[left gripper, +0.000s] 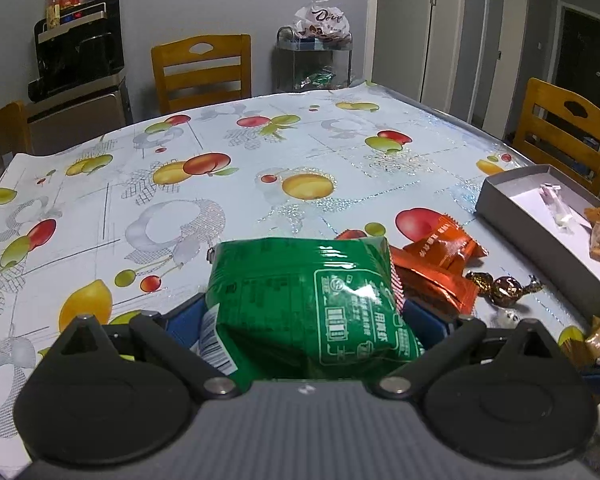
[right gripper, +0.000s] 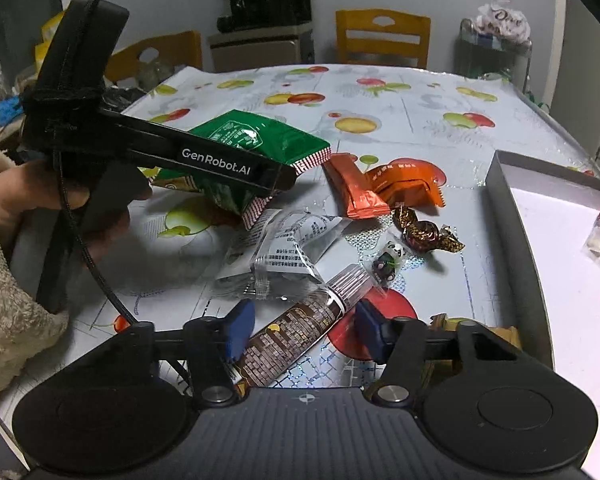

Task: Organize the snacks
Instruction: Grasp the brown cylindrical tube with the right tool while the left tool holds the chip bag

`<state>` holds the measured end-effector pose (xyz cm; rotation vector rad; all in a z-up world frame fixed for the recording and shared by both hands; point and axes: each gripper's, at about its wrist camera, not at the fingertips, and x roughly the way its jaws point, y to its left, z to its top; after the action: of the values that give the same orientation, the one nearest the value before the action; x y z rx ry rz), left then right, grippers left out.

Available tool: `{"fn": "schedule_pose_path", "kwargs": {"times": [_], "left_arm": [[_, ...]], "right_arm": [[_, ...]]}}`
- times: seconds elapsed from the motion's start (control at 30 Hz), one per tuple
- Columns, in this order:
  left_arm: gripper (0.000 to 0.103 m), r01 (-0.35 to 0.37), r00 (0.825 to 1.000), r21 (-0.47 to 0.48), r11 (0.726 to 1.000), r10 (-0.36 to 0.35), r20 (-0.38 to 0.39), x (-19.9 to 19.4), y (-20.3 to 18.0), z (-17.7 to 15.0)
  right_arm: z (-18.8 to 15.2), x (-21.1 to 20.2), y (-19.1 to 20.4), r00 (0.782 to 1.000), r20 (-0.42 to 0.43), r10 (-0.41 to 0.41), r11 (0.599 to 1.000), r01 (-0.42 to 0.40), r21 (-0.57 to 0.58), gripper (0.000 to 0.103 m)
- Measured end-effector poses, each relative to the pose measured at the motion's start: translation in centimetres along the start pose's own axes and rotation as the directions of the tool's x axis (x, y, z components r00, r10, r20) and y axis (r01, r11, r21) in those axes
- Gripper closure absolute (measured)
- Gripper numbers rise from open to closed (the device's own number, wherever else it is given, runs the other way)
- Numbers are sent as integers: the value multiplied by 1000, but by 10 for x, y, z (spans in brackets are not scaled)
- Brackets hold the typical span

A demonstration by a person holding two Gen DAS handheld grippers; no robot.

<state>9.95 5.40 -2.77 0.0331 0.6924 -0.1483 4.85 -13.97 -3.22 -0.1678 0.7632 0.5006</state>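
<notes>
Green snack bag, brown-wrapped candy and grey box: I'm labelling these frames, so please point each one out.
Green snack bag (left gripper: pixel 300 300): left wrist view, middle of its printed face.
Brown-wrapped candy (right gripper: pixel 424 235): right wrist view, its round centre.
Grey box (right gripper: pixel 508 216): right wrist view, its near side wall.

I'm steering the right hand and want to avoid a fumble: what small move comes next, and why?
Probably close the right gripper a little more: the brown snack stick lies between its blue pads, with a gap showing on the right side. Lift only afterwards.
</notes>
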Motion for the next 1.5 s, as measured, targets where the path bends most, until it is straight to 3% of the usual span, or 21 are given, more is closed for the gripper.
{"fn": "schedule_pose_path", "kwargs": {"times": [0.2, 0.4, 0.73, 1.07, 1.5], "left_arm": [[1, 6, 1000, -6, 1000, -6, -1, -3, 1, -1], [3, 28, 1000, -12, 1000, -28, 0, -11, 2, -6], [4, 46, 999, -34, 998, -46, 10, -32, 7, -24], [9, 40, 999, -41, 998, -40, 20, -45, 6, -29], [13, 47, 997, -45, 998, -45, 55, -58, 4, -27]], "right_arm": [[-6, -5, 6, 1000, -2, 2, 995, -2, -104, 56], [-6, -11, -4, 999, 3, -44, 987, 44, -152, 78], [-14, -14, -14, 999, 19, -31, 993, 33, -111, 74], [-21, -20, -19, 997, 71, -9, 997, 14, -69, 78], [-13, -49, -24, 966, 258, -18, 997, 36, -67, 79]]}}
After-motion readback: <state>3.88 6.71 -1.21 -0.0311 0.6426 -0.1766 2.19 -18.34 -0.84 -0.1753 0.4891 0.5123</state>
